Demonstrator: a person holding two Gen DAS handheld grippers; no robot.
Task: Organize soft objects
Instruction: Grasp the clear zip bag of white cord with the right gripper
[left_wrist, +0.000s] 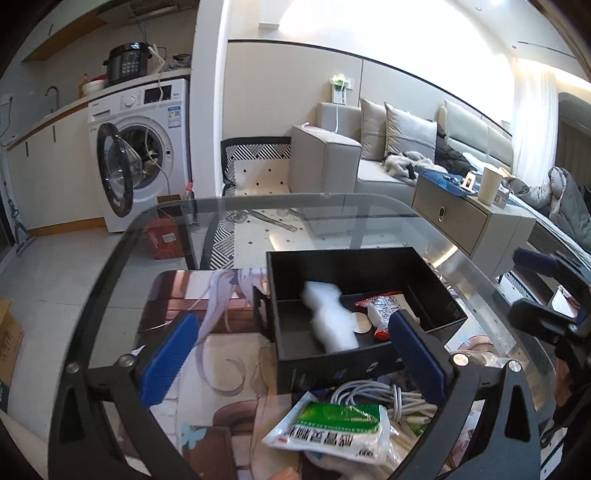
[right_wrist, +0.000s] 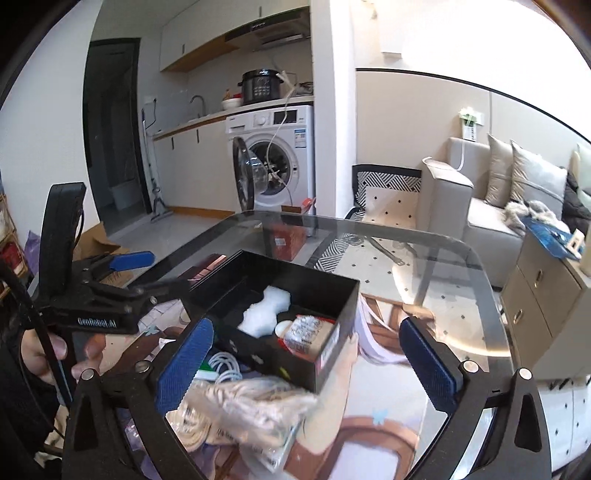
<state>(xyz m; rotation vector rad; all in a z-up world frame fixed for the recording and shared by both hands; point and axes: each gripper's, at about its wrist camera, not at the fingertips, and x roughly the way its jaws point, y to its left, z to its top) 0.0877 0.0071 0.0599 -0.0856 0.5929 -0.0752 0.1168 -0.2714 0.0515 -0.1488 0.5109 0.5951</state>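
On the glass worktop (left_wrist: 369, 210), seen from the left wrist, the left gripper (left_wrist: 295, 354) stands wide and holds nothing; a white soft pad (left_wrist: 330, 317) lies blurred in the black box (left_wrist: 369, 266) beside a red-edged packet (left_wrist: 384, 306). Nearer lie a green-and-white packet (left_wrist: 332, 428) and white cable (left_wrist: 373, 398).

From the right wrist, the right gripper (right_wrist: 306, 365) is also wide and holds nothing, above a bag of beige cord (right_wrist: 251, 410) in front of the box.

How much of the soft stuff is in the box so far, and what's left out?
Done: a white foam piece and a red-and-white packet lie in the black box. In hand: nothing; the left gripper and the right gripper are both open. Left: the green-and-white packet, white cable and clear bag of beige cord on the table.
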